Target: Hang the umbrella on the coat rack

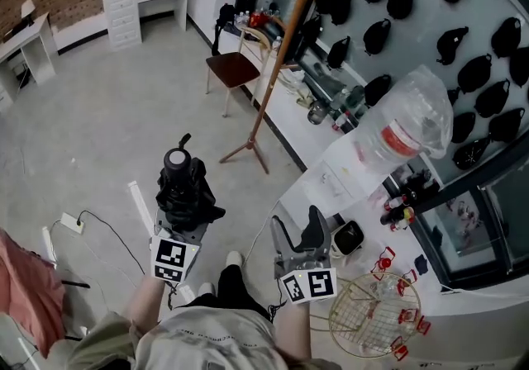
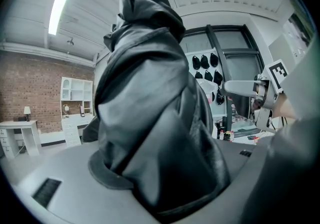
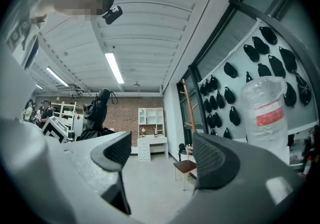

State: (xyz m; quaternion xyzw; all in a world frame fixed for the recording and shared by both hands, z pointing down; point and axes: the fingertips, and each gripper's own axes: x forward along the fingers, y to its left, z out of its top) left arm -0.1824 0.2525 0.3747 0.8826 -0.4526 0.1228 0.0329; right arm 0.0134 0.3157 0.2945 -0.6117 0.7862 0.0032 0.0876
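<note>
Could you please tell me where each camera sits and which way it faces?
Head view: on the person's head, looking steeply down at floor and coat rack; both forearms, the left gripper gripping the umbrella and the open right gripper show.
Left gripper view: on the left gripper, looking along its jaws, clamped on the umbrella that fills the picture; the right gripper shows at right.
Right gripper view: on the right gripper, looking between its parted, empty jaws toward coat rack and chair.
Shared: umbrella in all three.

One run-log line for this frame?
left tool: shut on umbrella | right tool: open, empty | coat rack: ahead, umbrella not hung
</note>
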